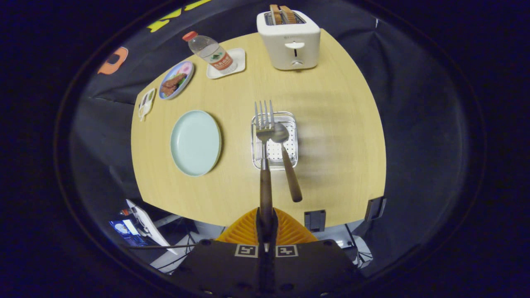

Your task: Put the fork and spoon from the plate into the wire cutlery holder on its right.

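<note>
Hard to make out: the lower end of the fork's handle, hidden where it runs down between the ribbed pads, and the depth of the spoon inside the holder. Cut off below: the gripper's body, with two square markers on it.

Jaws (265, 225) pressed together on the dark wooden handle of one steel fork (263, 140), held with tines pointing away, over the near-left part of the holder. One steel spoon with a brown wooden handle (285, 159) already resting in the square wire cutlery holder (274, 140), bowl inside, handle leaning out over the near rim toward the gripper. One round pale-green plate (195, 142) bare, lying left of the holder on the light wooden worktop (331, 124), well apart from it.

Beyond the holder: one white toaster (289, 39) with two slices of bread standing in its slots. Left of the toaster, one clear plastic bottle with a red cap (211, 53) on a small white square tray (234, 64). Further left, one blue-rimmed dish of food (177, 80), and at the worktop's edge one small white object (146, 103), too small to tell.
</note>
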A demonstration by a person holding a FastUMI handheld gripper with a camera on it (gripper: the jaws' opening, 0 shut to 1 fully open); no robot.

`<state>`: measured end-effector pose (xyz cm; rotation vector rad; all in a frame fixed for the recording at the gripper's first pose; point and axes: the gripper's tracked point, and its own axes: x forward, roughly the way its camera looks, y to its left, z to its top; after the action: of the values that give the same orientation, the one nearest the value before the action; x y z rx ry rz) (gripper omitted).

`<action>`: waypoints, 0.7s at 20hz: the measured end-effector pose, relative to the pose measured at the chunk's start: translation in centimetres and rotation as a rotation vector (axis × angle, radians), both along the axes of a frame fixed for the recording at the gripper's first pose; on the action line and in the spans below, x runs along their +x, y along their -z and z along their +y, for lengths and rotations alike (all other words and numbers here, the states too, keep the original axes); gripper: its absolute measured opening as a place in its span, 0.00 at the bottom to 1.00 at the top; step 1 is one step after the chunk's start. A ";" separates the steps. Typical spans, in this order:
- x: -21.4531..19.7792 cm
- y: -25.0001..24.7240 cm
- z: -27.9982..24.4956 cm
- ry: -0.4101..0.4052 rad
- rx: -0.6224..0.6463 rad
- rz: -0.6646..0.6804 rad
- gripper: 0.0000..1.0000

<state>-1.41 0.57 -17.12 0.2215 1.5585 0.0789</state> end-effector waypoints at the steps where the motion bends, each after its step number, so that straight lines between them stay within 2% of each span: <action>1: 0.0 0.2 0.0 0.009 0.005 0.011 0.01; 9: -0.5 0.8 -0.1 0.028 0.028 0.075 0.02; 11: -0.3 0.9 0.1 0.028 0.034 0.074 0.07; 14: -0.1 0.8 -0.3 0.027 0.034 0.074 0.07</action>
<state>-1.52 0.26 -17.96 0.2745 1.6284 0.0768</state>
